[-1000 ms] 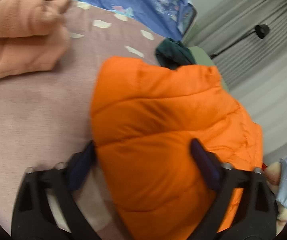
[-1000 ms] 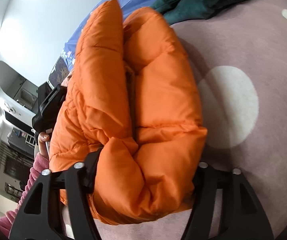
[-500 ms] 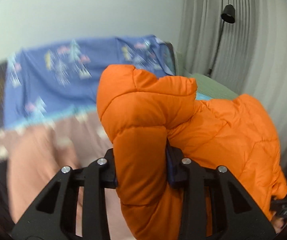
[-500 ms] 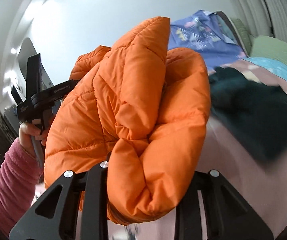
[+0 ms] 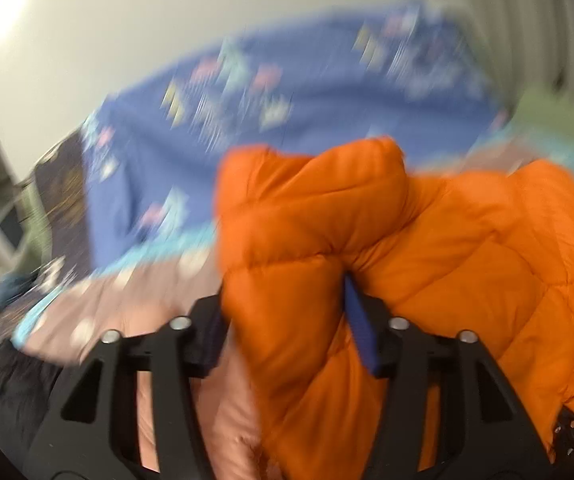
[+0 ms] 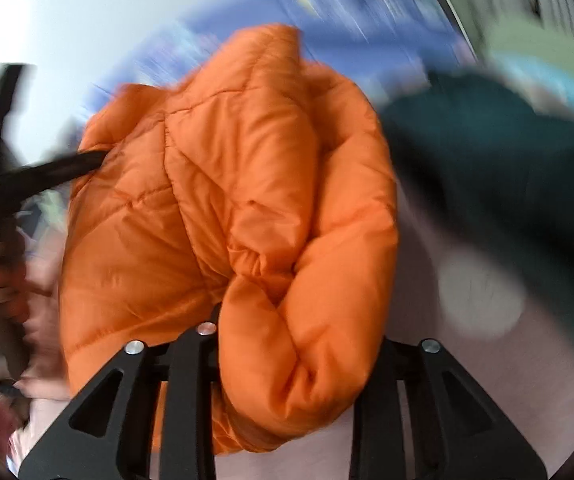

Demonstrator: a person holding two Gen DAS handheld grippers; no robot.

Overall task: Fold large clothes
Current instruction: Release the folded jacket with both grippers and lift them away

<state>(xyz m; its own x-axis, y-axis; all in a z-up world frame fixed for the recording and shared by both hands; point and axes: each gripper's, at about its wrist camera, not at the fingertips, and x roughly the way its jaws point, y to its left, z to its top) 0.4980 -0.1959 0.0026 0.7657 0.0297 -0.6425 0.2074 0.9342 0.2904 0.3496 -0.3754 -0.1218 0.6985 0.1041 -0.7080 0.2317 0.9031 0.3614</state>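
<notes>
A folded orange puffer jacket (image 5: 427, 248) is held in the air over the bed by both grippers. My left gripper (image 5: 287, 320) is shut on one thick folded edge of it; the blue pads press into the padding. In the right wrist view the jacket (image 6: 247, 184) fills the middle, and my right gripper (image 6: 291, 352) is shut on its bunched lower end. The left gripper shows there as a dark blur (image 6: 3, 184) at the jacket's far side. Both views are motion-blurred.
A pink bedcover with white spots (image 6: 483, 300) lies below. A dark green garment (image 6: 507, 168) lies on it to the right. A blue patterned blanket (image 5: 287, 112) is against the wall. A peach garment (image 5: 223, 412) lies under my left gripper.
Both grippers closed on the orange jacket and lifted it off the bed a second ago. Since half a second ago they have swung it sideways, still held.
</notes>
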